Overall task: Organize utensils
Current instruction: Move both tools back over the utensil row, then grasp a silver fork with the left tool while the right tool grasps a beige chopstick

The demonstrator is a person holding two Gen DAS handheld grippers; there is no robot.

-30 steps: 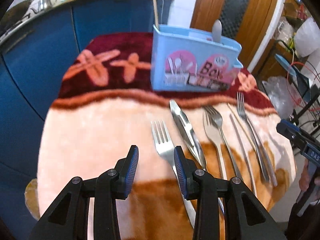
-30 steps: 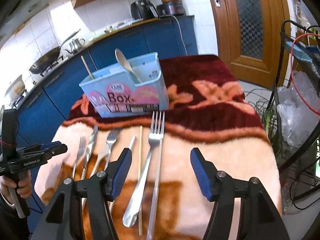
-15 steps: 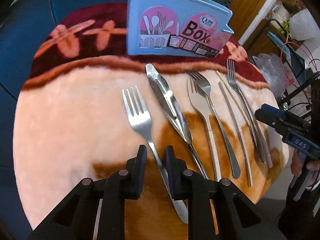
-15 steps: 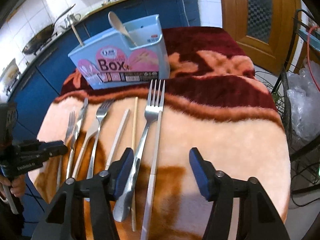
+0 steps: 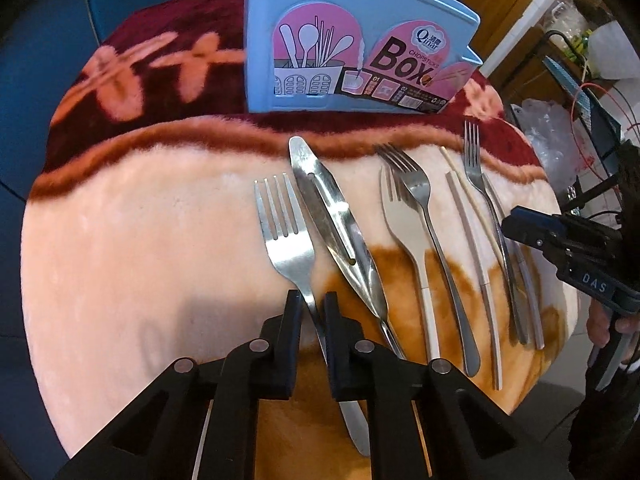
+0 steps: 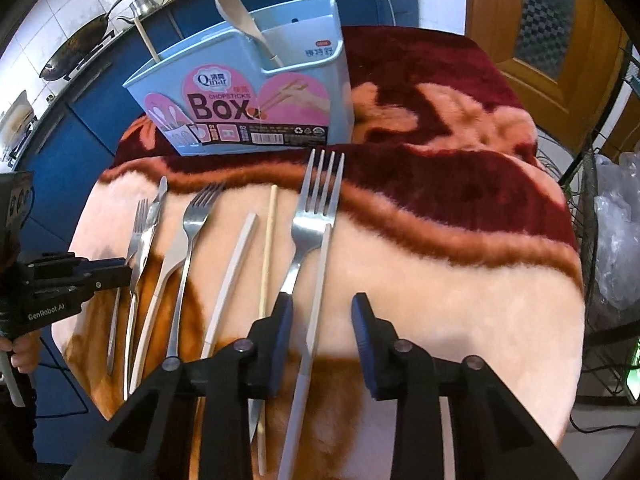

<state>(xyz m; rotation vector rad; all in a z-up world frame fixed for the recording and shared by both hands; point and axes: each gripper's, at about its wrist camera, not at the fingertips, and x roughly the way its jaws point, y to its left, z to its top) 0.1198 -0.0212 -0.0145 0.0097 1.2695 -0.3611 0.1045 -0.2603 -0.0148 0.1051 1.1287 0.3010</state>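
Left wrist view: left gripper (image 5: 310, 306) has just been closing; its jaws stand nearly shut on the neck of a fork (image 5: 285, 240). A knife (image 5: 334, 224) lies just right of the fingers, more cutlery beyond, the box (image 5: 360, 40) ahead. Right wrist view: right gripper (image 6: 322, 312) has been closing too; jaws part open, a white chopstick (image 6: 316, 300) between them, untouched. A second fork (image 6: 316, 216) passes under the left finger. Only this view shows the spoon (image 6: 244, 24) in the box.
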